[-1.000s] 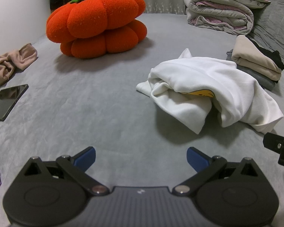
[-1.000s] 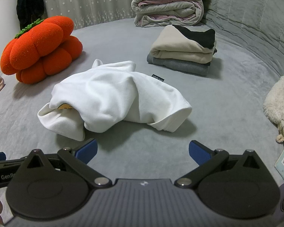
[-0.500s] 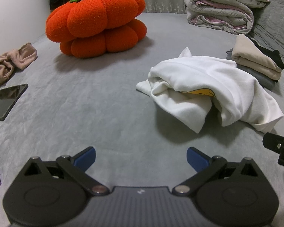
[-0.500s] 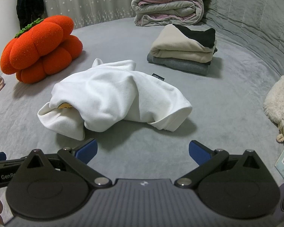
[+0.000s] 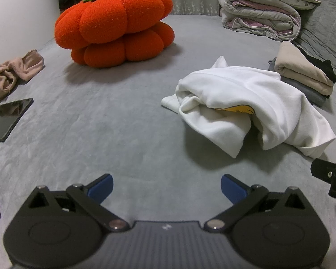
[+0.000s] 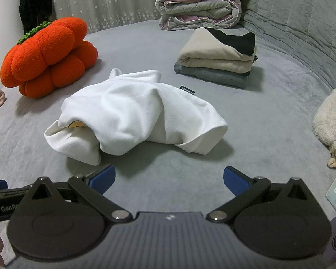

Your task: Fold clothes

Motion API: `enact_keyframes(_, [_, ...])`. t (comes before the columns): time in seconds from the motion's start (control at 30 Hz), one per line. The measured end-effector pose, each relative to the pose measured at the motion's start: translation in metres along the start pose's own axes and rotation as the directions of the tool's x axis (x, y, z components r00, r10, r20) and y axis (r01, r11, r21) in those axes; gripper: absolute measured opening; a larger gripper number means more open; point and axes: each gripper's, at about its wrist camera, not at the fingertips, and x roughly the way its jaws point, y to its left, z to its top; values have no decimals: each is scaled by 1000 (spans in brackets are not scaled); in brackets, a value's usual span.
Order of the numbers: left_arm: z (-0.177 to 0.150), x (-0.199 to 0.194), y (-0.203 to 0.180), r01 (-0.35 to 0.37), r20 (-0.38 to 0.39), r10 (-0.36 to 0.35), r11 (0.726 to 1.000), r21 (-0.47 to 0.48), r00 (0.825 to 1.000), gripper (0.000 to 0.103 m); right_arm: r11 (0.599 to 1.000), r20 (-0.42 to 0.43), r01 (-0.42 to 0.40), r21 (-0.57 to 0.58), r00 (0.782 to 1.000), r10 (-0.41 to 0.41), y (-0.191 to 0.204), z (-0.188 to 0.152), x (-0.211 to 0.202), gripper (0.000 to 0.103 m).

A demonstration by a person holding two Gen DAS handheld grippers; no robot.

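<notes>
On the grey bed (image 5: pixel 127 121), in the left wrist view, the left tool (image 5: pixel 166 187) hangs with its blue fingers spread wide, holding nothing. A crumpled white garment (image 5: pixel 253 103) lies ahead to the right, apart from the fingers. Far left sits an orange pumpkin cushion (image 5: pixel 116 24); a phone (image 5: pixel 7 118) lies at the left edge.

In the right wrist view, the right tool (image 6: pixel 169 180) is likewise wide and empty. The white garment (image 6: pixel 132 114) lies just beyond it, a stack of folded clothes (image 6: pixel 217 58) farther right, a rolled quilt (image 6: pixel 199 6) at the far end.
</notes>
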Motion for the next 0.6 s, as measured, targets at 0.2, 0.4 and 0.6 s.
enact_keyframes(0.2, [0,1,0,0,-2,0,1000,0,1000,102,1000,-1,1,0,1000,-1,0,0,1,103])
enact_keyframes(0.4, [0,1,1,-1,-4,1,1000,-2,1000,102,1000,-3,0,0,1000,0,0,0,0,103])
enact_keyframes(0.6, [0,2,1,-1,-7,1,1000,-5,1000,102,1000,-3,0,-1,1000,0,1,0,0,103])
